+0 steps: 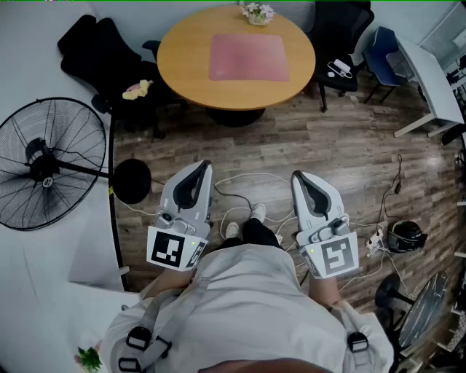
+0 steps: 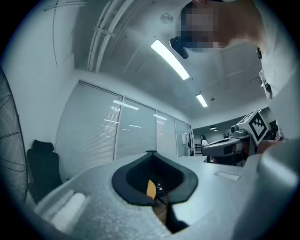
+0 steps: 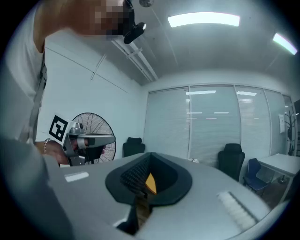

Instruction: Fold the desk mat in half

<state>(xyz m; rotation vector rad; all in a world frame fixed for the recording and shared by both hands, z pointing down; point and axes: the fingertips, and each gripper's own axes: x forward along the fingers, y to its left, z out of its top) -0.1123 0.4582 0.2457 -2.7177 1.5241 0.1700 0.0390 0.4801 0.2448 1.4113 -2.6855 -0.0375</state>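
Our left gripper (image 1: 202,166) and right gripper (image 1: 298,175): jaws together, nothing held. Pink desk mat (image 1: 248,57) lies flat on the round table (image 1: 182,65) at 12 o'clock, well apart. We judge it thin, limp, light; best pinched at two corners of one edge.

Ahead of the jaws, the desk mat (image 1: 248,57) looks matt and smooth; the table (image 1: 186,55) beneath, smooth wood; the floor (image 1: 349,153) under the jaws, grained wood planks.

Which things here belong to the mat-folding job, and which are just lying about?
Job: pink desk mat, round table under it, left gripper, right gripper (both shut, empty, away from the table).
Lying about: standing fan, black chair, flower pot, floor cables.
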